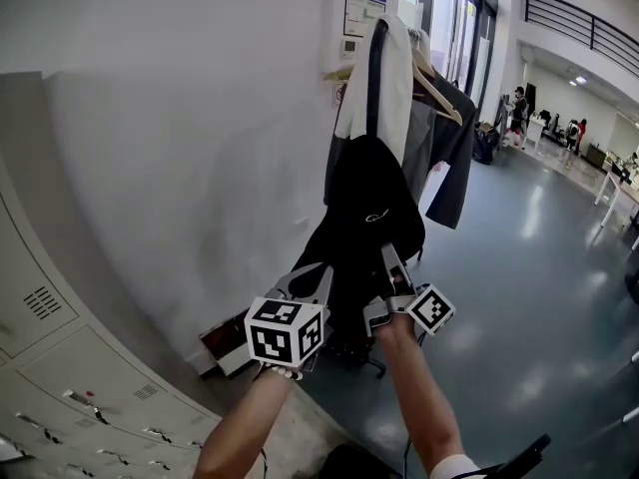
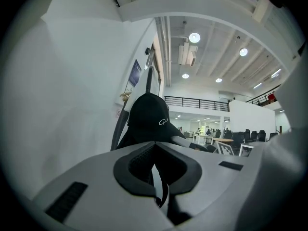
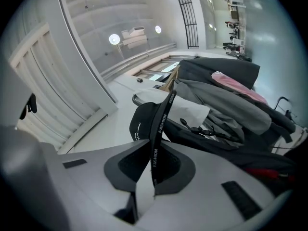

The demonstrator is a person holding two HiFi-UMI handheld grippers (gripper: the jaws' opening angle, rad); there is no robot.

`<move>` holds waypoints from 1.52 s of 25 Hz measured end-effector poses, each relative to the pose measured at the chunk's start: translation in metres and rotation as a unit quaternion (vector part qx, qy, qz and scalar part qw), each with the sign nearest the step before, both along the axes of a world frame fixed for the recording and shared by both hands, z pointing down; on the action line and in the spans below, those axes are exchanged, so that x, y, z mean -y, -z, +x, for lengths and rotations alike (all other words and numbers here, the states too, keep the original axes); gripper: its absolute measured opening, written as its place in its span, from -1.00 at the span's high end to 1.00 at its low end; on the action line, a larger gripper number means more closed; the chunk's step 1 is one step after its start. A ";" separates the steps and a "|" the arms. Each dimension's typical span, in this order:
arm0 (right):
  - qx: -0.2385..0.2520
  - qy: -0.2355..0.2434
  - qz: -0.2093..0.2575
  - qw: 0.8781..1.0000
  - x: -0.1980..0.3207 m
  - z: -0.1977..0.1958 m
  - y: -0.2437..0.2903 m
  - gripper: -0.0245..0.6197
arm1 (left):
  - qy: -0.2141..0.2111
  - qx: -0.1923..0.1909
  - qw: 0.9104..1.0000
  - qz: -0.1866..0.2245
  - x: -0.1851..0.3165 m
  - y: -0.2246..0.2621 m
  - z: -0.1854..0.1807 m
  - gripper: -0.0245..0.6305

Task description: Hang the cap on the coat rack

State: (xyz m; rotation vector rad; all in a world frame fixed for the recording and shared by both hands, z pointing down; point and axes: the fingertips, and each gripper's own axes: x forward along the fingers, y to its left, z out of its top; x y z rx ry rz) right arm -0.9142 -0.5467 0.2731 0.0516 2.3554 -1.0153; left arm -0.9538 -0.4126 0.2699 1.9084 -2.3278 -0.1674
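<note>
While your left gripper (image 1: 312,282) and right gripper (image 1: 391,267) clamp the cap (image 1: 364,218), you present it; next, seat it on the coat rack (image 1: 377,58).

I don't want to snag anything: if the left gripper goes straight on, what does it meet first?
The cap it grips sits just ahead; beyond it, probably the hanging clothes, depth unclear.

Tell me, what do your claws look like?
The left claw and right claw are light grey plastic with black ridged pads inside. Each carries a white cube printed with black square markers. A white sleeve edges the right arm.
</note>
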 end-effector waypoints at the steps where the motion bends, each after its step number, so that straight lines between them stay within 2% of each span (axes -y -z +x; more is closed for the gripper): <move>1: 0.001 -0.002 0.000 1.000 -0.001 -0.001 -0.003 0.86 | -0.001 -0.002 1.000 -0.002 0.000 -0.003 0.000 0.91; 6: -0.007 -0.013 0.002 1.000 0.004 -0.006 -0.015 0.86 | -0.003 -0.009 1.000 -0.007 -0.003 -0.010 0.003 0.91; 9: -0.007 -0.011 -0.023 1.000 0.007 -0.008 -0.012 0.86 | -0.004 -0.010 1.000 -0.005 -0.002 -0.010 0.005 0.91; 13: -0.003 -0.033 -0.034 0.999 0.011 -0.003 -0.012 0.79 | -0.002 -0.026 1.000 -0.006 -0.007 -0.019 0.004 0.91; 19: -0.018 -0.043 -0.039 0.998 0.013 -0.014 -0.022 0.40 | -0.002 -0.053 0.999 -0.003 -0.020 -0.032 -0.003 0.91; 22: -0.035 -0.048 -0.047 0.997 0.012 -0.017 -0.034 0.39 | 0.002 -0.062 0.998 -0.003 -0.029 -0.038 -0.005 0.91; 24: -0.046 -0.053 -0.051 0.996 0.011 -0.016 -0.039 0.26 | 0.003 -0.067 0.998 -0.003 -0.034 -0.041 -0.005 0.91; 33: -0.054 -0.069 -0.081 0.993 -0.014 0.014 -0.061 0.26 | -0.007 -0.079 0.997 -0.006 -0.066 -0.054 0.007 0.91; 38: -0.056 -0.072 -0.057 0.994 -0.048 0.030 -0.052 0.26 | -0.009 -0.085 0.996 -0.001 -0.093 -0.061 0.014 0.91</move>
